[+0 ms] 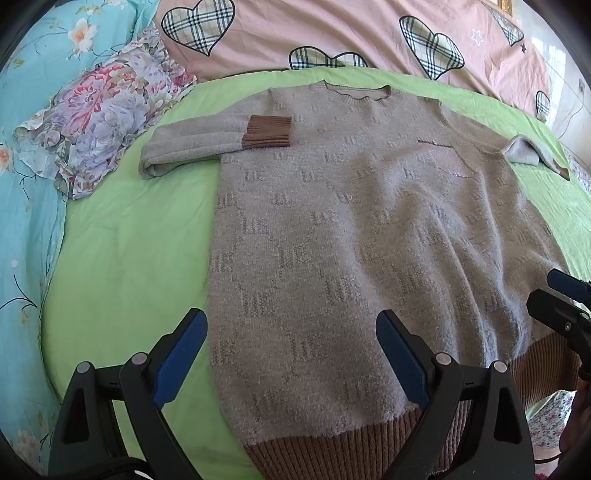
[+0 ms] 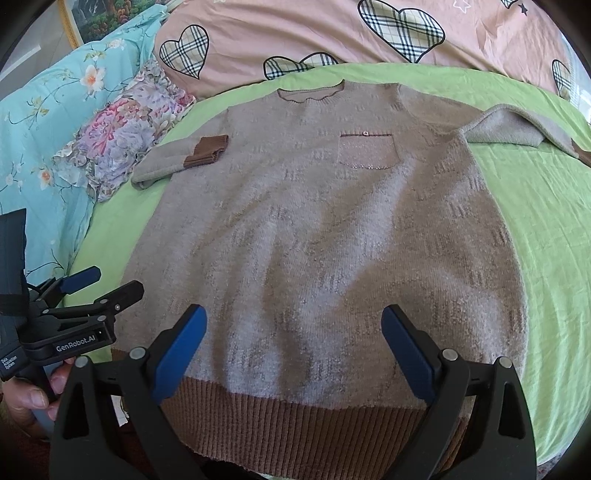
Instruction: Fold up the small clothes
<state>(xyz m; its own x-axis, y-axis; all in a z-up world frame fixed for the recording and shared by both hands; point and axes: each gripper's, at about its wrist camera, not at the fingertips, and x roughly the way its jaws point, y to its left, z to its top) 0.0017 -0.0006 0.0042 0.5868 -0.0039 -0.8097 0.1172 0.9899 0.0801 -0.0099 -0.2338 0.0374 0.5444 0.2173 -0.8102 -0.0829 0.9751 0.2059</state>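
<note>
A beige knit sweater (image 1: 351,229) with brown ribbed hem and cuffs lies flat, front up, on a green sheet (image 1: 129,240); it also shows in the right wrist view (image 2: 325,240). Its left sleeve (image 1: 207,144) is folded across the chest, brown cuff (image 2: 205,151) inward. Its right sleeve (image 2: 517,129) lies out to the side, bent. My left gripper (image 1: 291,332) is open above the hem's left corner. My right gripper (image 2: 293,328) is open above the hem's middle. Both are empty. Each gripper shows in the other's view, the left gripper in the right wrist view (image 2: 107,282).
A floral pillow (image 1: 107,110) lies left of the sweater. A pink quilt with plaid hearts (image 1: 332,33) lies behind the collar. A turquoise floral sheet (image 1: 26,206) runs along the left. A hand (image 2: 33,391) holds the left gripper's handle.
</note>
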